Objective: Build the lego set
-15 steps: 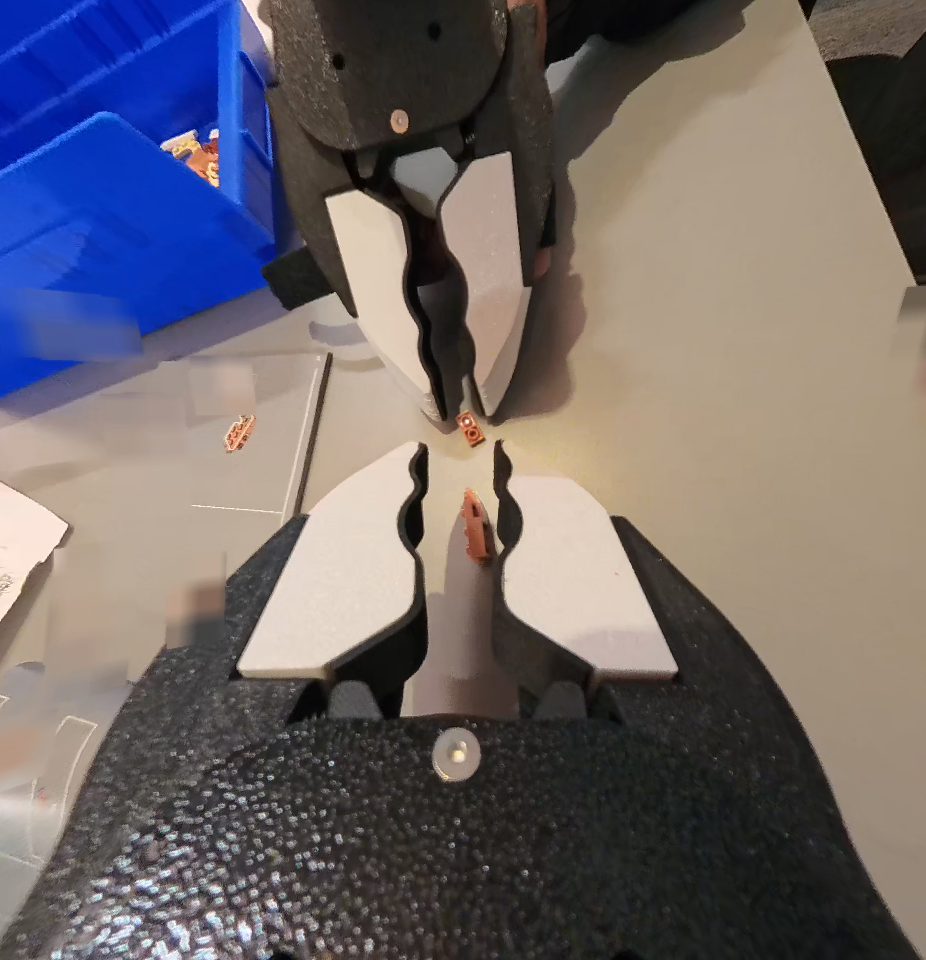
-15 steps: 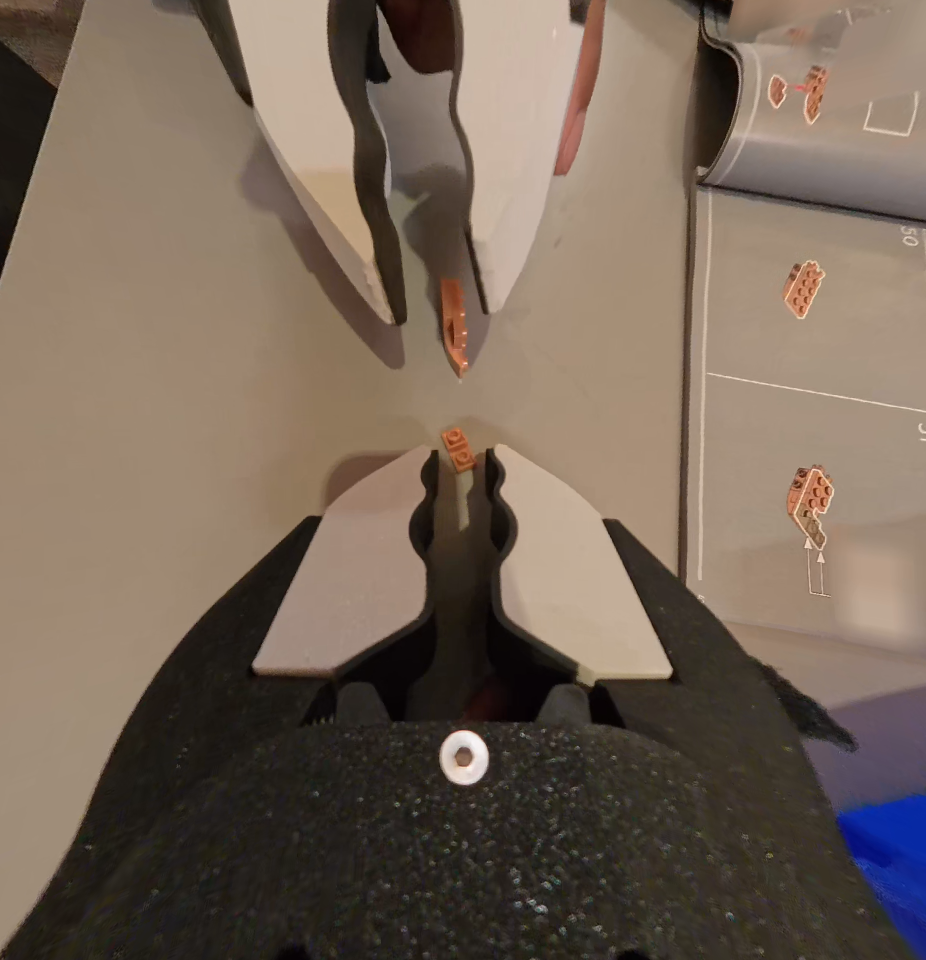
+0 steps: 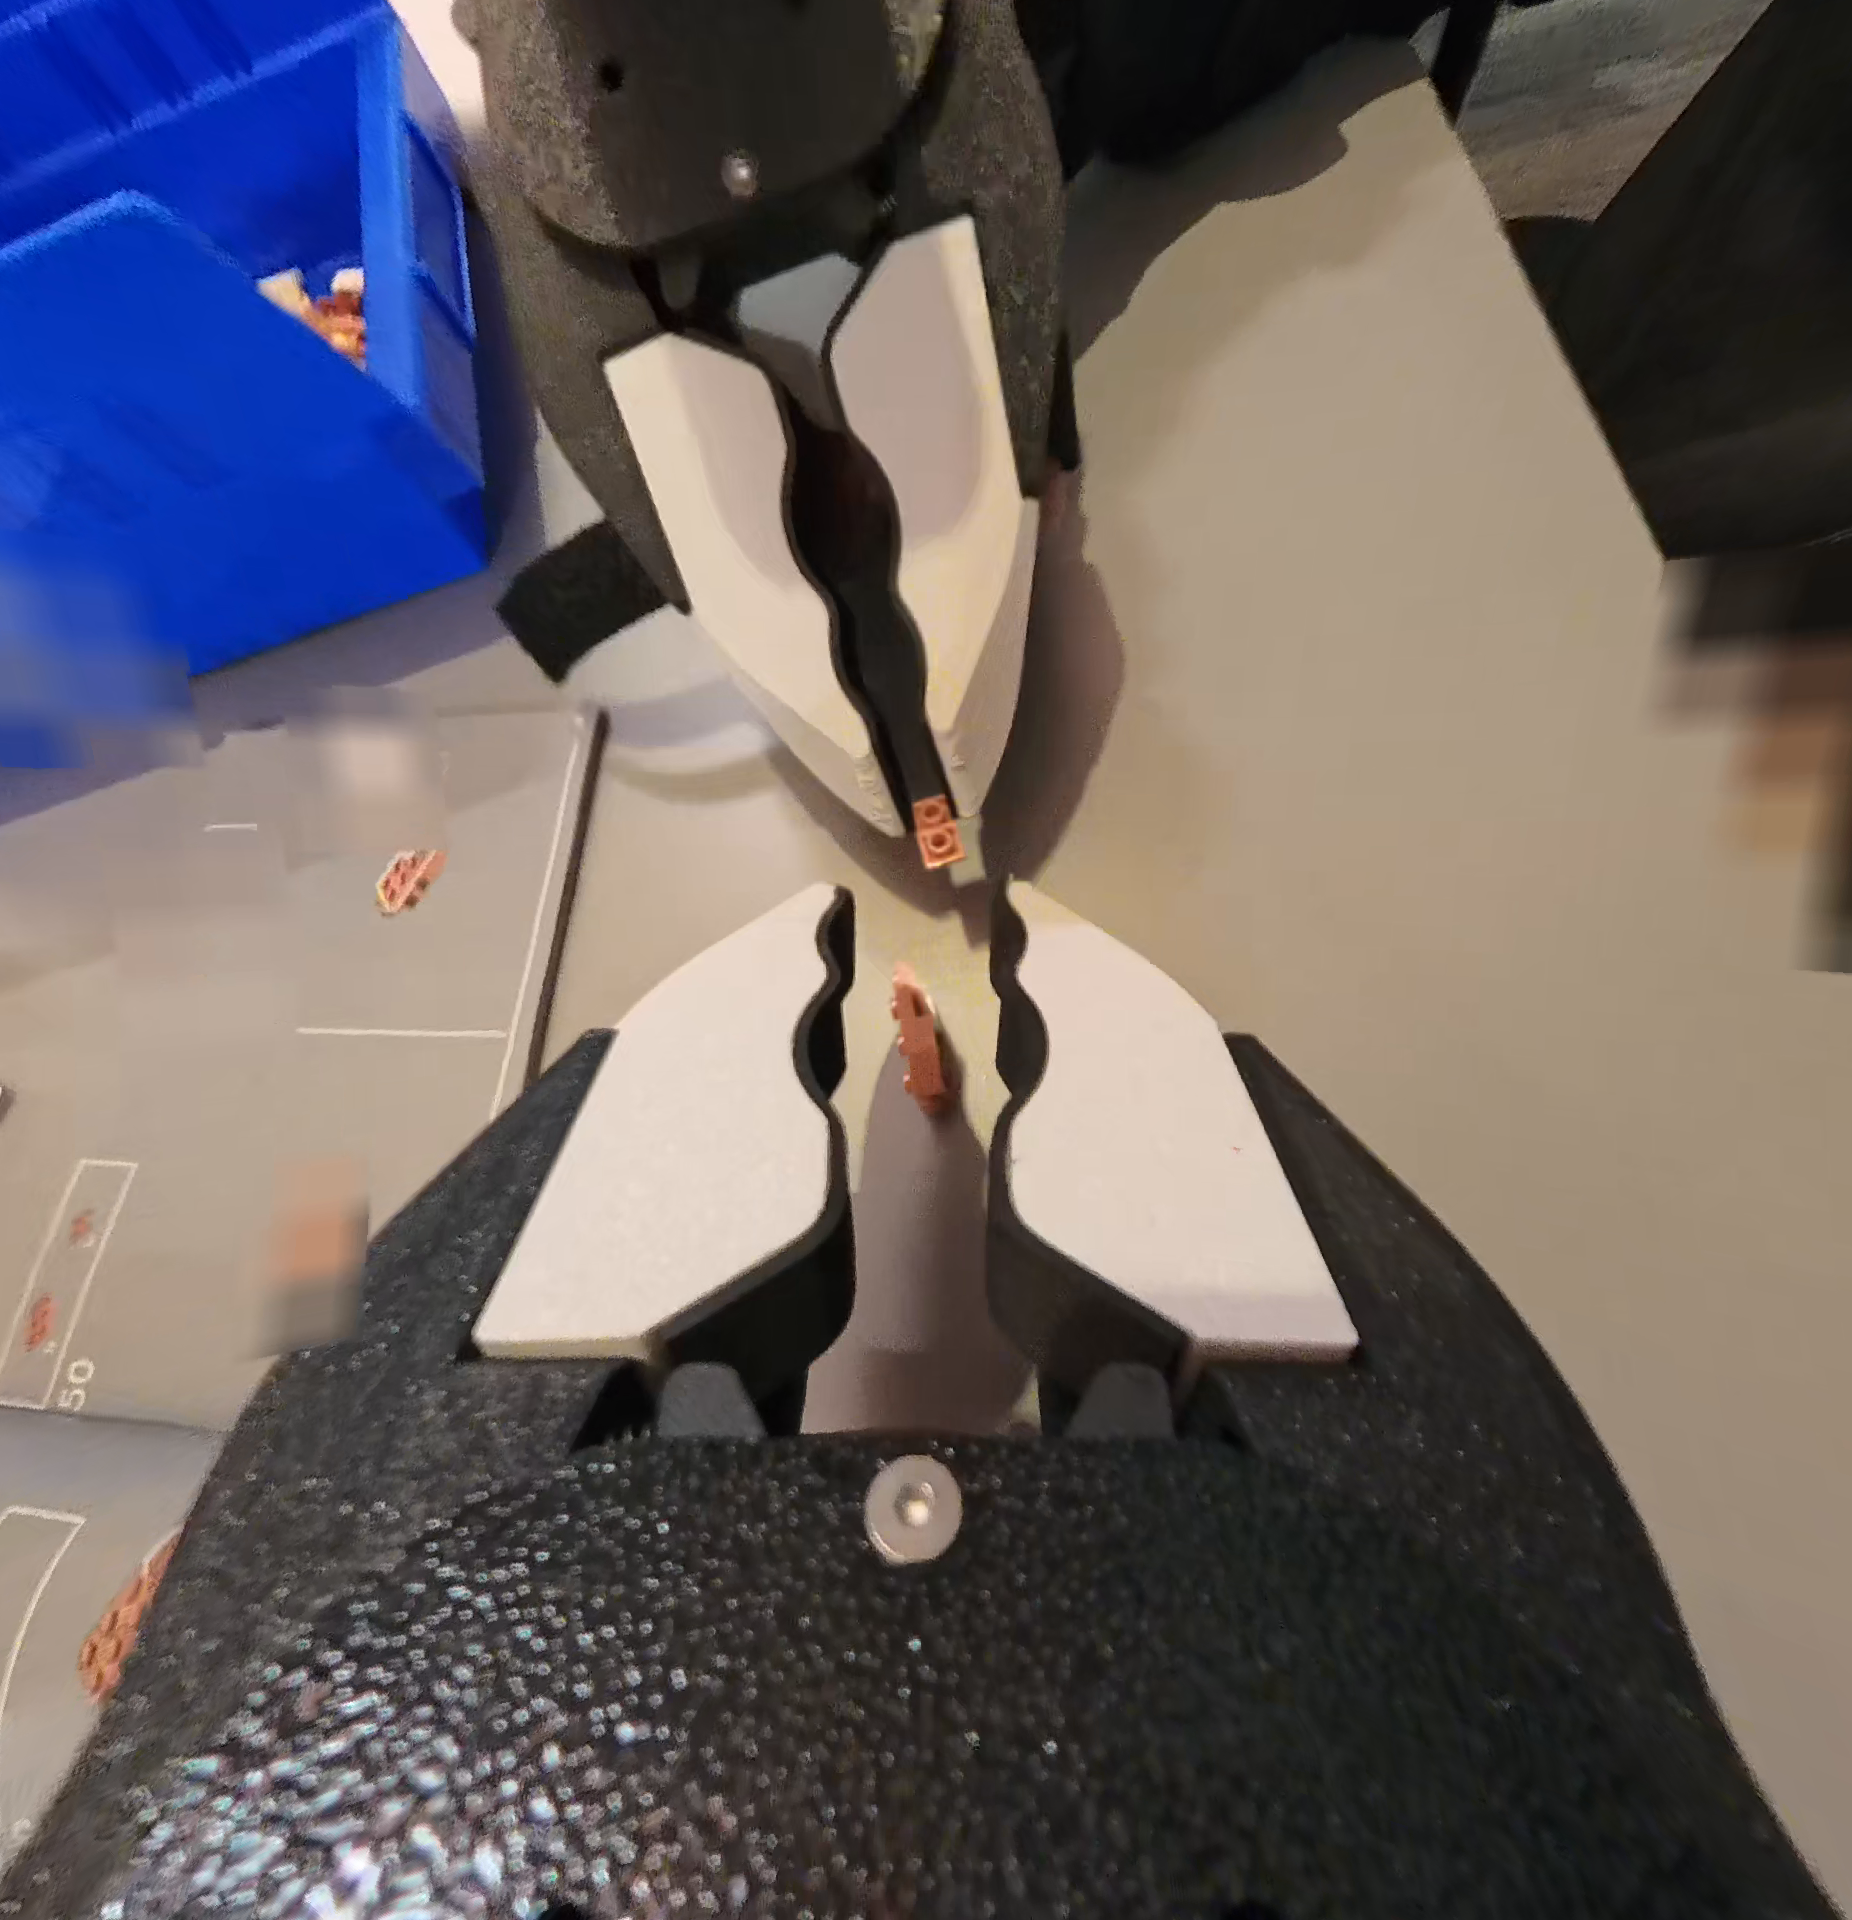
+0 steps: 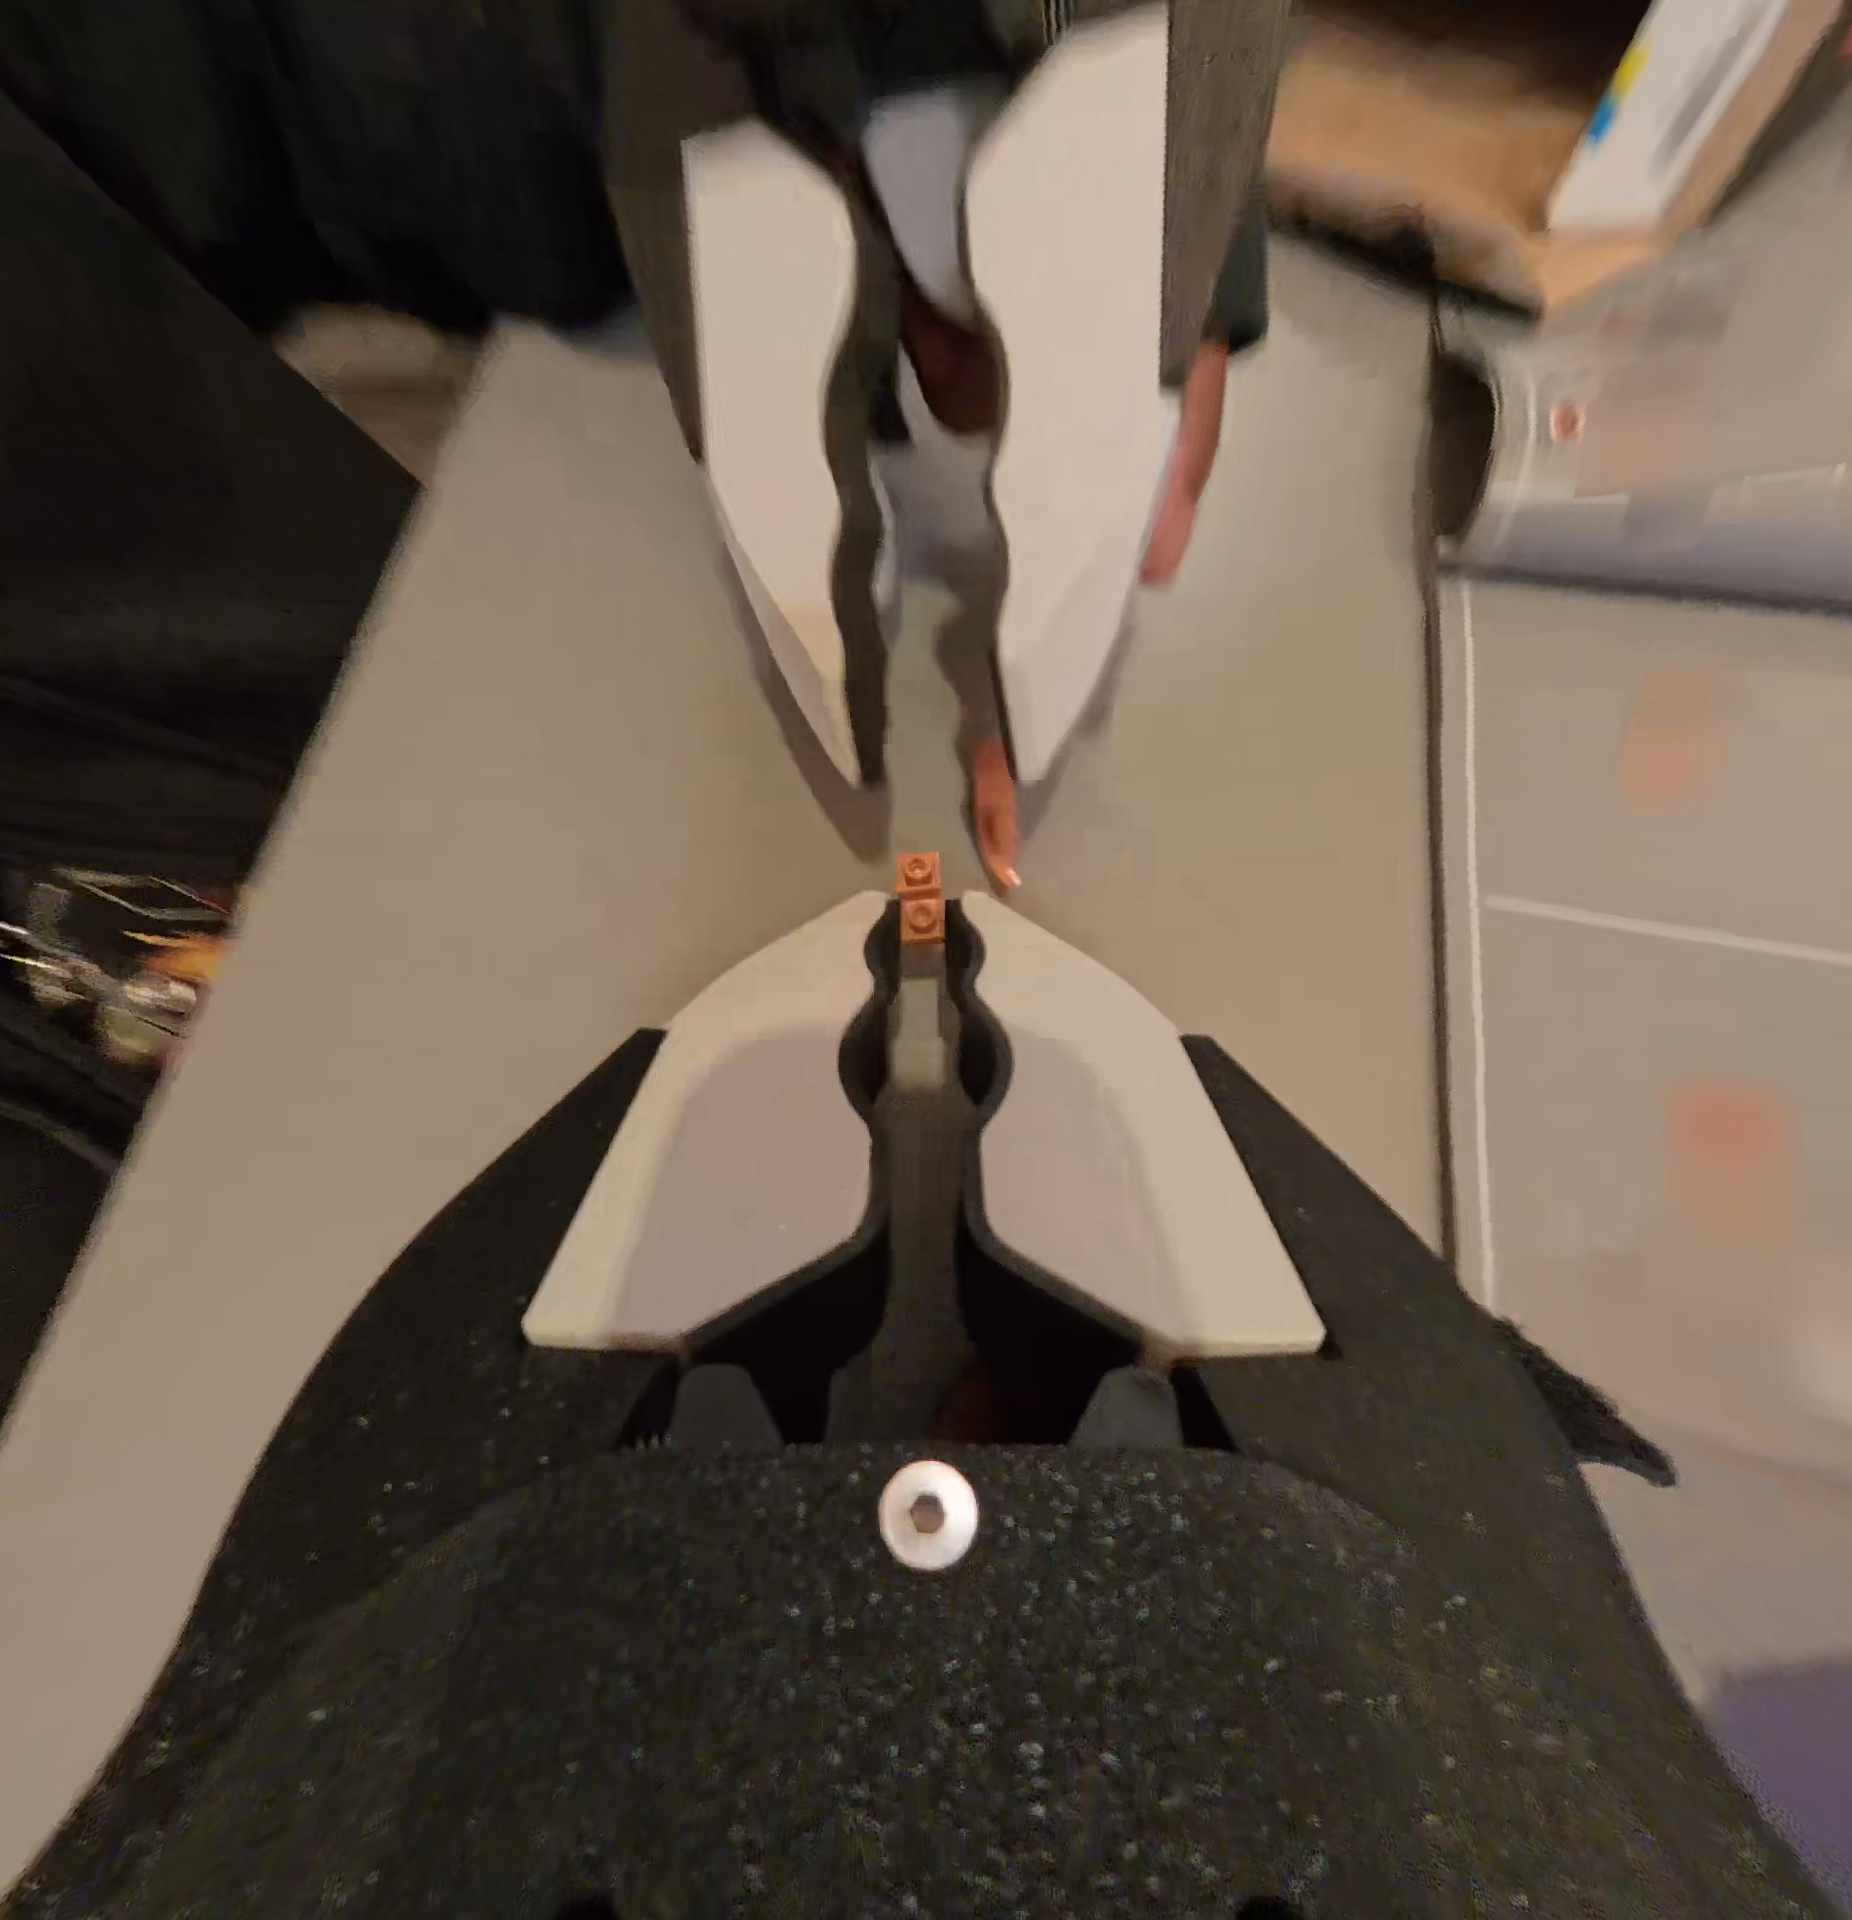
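**Two hand-held grippers meet tip to tip over a grey counter**

The right gripper (image 4: 922, 914) has its jaws clamped on a small orange two-stud brick (image 4: 920, 896), pinched at the very tips so that one stud pokes out past them. In the left wrist view the same brick (image 3: 941, 831) shows at the end of that gripper (image 3: 927, 821), which reaches in from the far side.

The left gripper (image 3: 922, 914) holds its jaws apart. Between them, nearer the right-hand finger, stands a longer orange studded piece (image 3: 920, 1049), turned on edge over the counter (image 3: 1421, 935); a gap shows on its left side, and whether the right finger touches it cannot be told. From the right wrist view this piece (image 4: 995, 821) appears blurred, just beside one tip of the left gripper (image 4: 943, 800) and a little to the right of the small brick.

To the left in the left wrist view lies an open grey instruction booklet (image 3: 278, 987) with printed pictures of orange parts, and beyond it blue bins (image 3: 174, 416), one holding small pieces. The booklet (image 4: 1680, 935) lies at the right edge of the right wrist view. A person's finger (image 4: 1182, 468) shows beside the left gripper's body.
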Motion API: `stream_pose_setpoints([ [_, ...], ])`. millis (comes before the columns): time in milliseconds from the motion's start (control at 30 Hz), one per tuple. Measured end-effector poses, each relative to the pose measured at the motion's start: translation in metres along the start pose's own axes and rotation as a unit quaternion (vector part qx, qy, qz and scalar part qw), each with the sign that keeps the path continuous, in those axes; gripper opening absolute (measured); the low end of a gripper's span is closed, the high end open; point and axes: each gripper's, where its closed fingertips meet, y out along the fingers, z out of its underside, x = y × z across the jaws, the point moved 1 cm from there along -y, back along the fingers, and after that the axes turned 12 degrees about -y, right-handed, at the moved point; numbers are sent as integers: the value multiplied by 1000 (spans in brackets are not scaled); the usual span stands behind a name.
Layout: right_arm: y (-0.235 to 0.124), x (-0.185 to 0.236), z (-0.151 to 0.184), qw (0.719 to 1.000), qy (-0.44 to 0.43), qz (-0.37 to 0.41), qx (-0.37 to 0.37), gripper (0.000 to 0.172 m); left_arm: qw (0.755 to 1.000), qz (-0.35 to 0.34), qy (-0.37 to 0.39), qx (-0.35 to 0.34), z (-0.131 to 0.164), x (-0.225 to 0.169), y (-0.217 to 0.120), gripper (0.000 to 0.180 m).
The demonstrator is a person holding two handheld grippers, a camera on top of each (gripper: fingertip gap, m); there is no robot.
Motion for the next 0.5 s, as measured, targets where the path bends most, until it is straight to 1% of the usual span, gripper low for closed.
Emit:
stream_pose_setpoints([
  [33,-2,4,-10,999,7,-14,-39,8,1000,2,7,-11,-3,-3,0,25],
  [100,-5,10,-25,995,17,-35,-96,8,999,8,24,-42,-13,-9,0,25],
  [167,-9,14,-36,989,23,-50,-138,8,996,11,45,-73,-22,-16,-3,25],
  [267,-13,16,-43,983,32,-58,-169,8,991,3,70,-112,-32,-20,-9,25],
  [367,-18,15,-48,977,42,-63,-200,8,986,-11,82,-145,-38,-19,-15,21],
  [500,-26,15,-56,966,55,-72,-241,8,981,-11,91,-173,-42,-22,-18,16],
])
